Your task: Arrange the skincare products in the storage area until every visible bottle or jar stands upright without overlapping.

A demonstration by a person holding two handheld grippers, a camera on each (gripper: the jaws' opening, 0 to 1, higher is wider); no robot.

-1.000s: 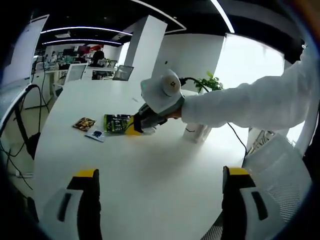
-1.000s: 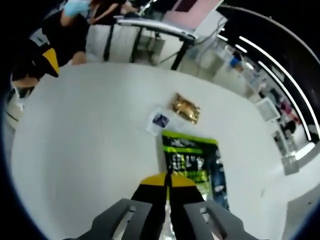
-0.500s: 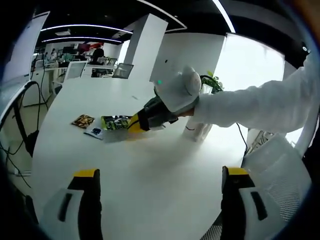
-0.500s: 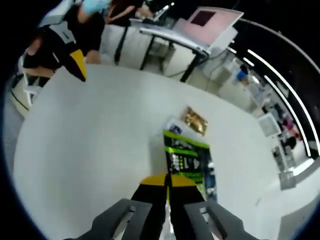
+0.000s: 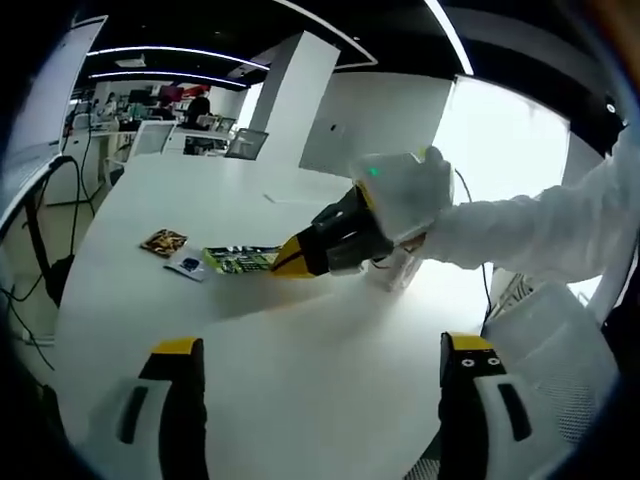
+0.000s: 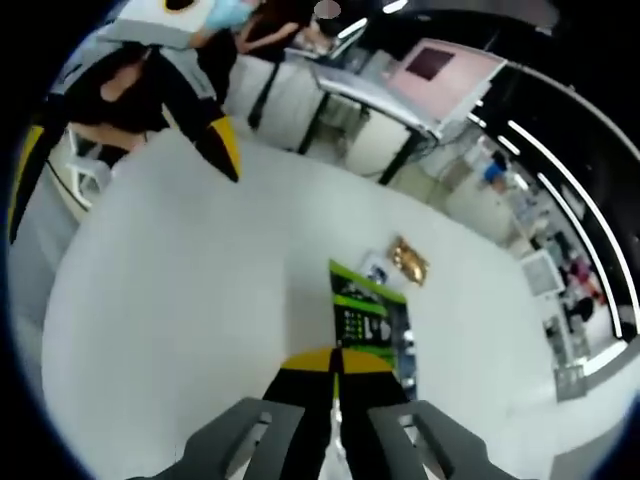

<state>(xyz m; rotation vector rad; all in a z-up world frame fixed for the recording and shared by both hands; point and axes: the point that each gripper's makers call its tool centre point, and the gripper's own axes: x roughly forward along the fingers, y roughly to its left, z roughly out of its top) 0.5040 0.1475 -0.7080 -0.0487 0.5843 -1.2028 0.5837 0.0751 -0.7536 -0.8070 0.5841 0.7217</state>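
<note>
open office, wide white table [image 5: 300, 360]. right gripper [image 6: 335, 365] clamped on near edge of green sachet [image 6: 368, 320], packet seemingly raised at that edge, likely to shift it clear. gold sachet [image 6: 408, 260] and small blue-print sachet [image 5: 187, 265] flat just beside. left gripper [image 5: 320, 375] held spread, empty, over bare table. white containers [image 5: 392, 268] near far edge, partly hidden behind right gripper.
</note>
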